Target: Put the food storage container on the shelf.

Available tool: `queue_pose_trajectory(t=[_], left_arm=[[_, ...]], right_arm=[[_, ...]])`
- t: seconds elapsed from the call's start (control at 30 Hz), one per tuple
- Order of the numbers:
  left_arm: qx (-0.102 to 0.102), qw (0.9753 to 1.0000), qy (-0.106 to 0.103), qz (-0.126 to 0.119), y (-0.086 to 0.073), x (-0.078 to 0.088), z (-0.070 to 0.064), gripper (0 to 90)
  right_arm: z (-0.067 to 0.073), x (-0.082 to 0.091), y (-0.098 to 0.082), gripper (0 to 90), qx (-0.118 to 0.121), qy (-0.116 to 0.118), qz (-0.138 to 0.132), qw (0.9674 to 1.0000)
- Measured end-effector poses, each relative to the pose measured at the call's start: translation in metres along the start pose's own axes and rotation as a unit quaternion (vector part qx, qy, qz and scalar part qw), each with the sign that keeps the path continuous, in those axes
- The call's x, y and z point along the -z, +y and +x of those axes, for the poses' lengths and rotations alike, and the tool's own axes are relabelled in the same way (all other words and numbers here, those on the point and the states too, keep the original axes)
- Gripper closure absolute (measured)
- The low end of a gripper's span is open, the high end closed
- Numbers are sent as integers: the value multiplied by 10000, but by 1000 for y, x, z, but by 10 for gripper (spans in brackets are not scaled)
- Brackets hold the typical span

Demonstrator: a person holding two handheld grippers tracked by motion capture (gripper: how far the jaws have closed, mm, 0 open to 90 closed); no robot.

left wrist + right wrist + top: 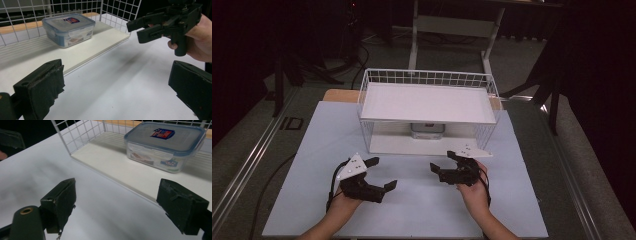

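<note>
A clear plastic food box (427, 130) with a blue-rimmed lid and a small label stands on the bottom board of a white wire rack (364, 107), under the rack's upper shelf. It also shows in the left gripper view as the box (68, 28) and in the right gripper view as the box (165, 145). My left gripper (383, 173) hovers over the table in front of the rack's left half, jaws wide apart and empty (117, 87). To its right, my right gripper (442, 161) is open too, with nothing between its jaws (117, 202), and points toward the rack's open front.
The rack sits at the far middle of the white table (412, 210); its bottom board (112, 160) juts toward me. A desk frame (452, 25) stands behind the table on a dark floor. Cables trail at the left (272, 175).
</note>
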State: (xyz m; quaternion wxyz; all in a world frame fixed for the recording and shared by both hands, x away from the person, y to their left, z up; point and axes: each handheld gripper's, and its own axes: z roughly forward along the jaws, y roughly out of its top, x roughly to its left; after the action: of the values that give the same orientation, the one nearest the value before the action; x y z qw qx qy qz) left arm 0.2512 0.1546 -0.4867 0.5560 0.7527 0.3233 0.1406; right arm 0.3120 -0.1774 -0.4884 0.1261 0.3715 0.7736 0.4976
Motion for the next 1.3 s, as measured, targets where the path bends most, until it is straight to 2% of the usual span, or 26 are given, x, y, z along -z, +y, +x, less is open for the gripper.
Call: queue_pose_trajectory(t=[0.27, 0.4, 0.47, 0.67, 0.8, 0.93, 1.03, 1.2, 1.3], left_arm=[[130, 9999, 49, -85, -5, 15, 4, 10], [165, 9998, 81, -50, -11, 19, 6, 10], [108, 9999, 112, 9, -13, 21, 6, 10], [142, 9999, 84, -29, -17, 27, 9, 10], [89, 9999, 86, 4, -18, 32, 11, 10], [57, 10000, 24, -44, -18, 36, 16, 10], [-23, 9999, 156, -46, -19, 39, 17, 10], [82, 9998, 179, -80, -21, 41, 20, 10], [102, 9998, 124, -73, -22, 41, 20, 10]], right_arm=[[4, 18, -9, 158, 153, 19, -12, 9999], [3, 27, -15, 158, 95, 35, -2, 9999], [2, 31, -17, 158, 112, 35, 24, 9999], [-2, 42, -21, 158, 170, -3, 6, 9999], [-9, 52, -25, 158, 95, -25, 24, 9999], [-14, 59, -27, 158, 126, -55, 24, 9999], [-16, 65, -29, 158, 94, -32, -14, 10000], [-16, 76, -29, 159, 141, -35, -88, 9999], [-18, 81, -31, 158, 155, 23, -93, 9998]])
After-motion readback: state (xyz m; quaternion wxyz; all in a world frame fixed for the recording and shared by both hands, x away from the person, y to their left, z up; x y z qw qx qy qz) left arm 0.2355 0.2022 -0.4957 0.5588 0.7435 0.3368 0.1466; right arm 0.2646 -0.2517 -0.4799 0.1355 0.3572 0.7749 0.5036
